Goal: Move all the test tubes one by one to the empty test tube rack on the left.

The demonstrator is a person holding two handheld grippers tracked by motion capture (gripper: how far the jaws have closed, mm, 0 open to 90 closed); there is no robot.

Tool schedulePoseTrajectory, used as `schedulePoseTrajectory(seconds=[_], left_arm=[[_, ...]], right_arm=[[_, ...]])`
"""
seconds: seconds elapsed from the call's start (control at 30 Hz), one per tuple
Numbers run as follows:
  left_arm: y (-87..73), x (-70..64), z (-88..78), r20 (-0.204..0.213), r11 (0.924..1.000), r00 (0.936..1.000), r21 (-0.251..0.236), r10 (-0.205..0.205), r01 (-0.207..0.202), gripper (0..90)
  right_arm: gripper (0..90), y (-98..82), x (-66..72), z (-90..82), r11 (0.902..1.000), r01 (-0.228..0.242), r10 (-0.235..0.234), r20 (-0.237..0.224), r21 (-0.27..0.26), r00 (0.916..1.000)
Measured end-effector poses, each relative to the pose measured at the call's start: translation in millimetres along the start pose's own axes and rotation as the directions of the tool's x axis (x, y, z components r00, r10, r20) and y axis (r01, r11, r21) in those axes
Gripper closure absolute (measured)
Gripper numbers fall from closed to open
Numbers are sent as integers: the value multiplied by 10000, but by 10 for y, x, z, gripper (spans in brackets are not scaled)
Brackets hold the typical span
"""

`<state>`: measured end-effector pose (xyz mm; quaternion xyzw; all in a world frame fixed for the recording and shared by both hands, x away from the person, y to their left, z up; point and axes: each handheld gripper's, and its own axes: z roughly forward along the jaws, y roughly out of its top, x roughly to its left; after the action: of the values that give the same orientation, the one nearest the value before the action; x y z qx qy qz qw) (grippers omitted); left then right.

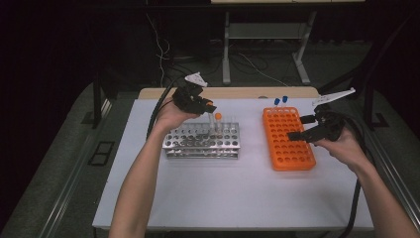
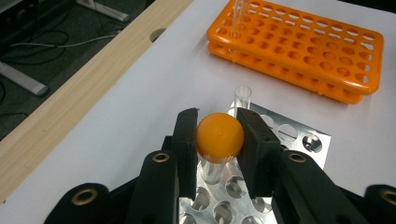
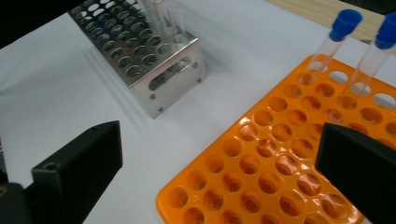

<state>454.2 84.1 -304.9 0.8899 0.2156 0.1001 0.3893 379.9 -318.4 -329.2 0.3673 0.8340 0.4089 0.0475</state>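
Left gripper (image 2: 218, 140): fingers clamped on orange-capped tube (image 2: 219, 137), seated in steel rack (image 2: 299, 140) at back row. Step: extraction, by judgement. Next: lift straight up, carry to orange rack (image 1: 288, 139). Right gripper (image 3: 219, 158): fingers released, hovering over orange rack.

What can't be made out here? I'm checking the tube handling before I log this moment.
- Left gripper view: the left gripper grips the orange-capped tube; its lower end is hidden by cap and jaws, so whether it sits in the metal rack is unclear.
- Right gripper view: the orange rack is cut off by the frame edges.
- High view: the blue-capped tubes are too small to show contents.
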Motion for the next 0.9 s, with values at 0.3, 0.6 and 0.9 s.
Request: schedulePoseTrajectory(seconds=[0.3, 0.6, 0.9], left_arm=[[-42, 30, 110, 168, 9993, 9998, 362, -71, 65, 685], [-148, 86, 183, 498, 9978, 9968, 266, -624, 611, 678], [-163, 79, 48, 589, 9919, 9903, -62, -1262, 1268, 467]], right_arm=[[1, -7, -246, 93, 9984, -564, 564, 94, 0, 9984], [2, -17, -408, 183, 9959, -886, 889, 206, -169, 9958], [2, -18, -562, 254, 9936, -1094, 1106, 493, -267, 9926]])
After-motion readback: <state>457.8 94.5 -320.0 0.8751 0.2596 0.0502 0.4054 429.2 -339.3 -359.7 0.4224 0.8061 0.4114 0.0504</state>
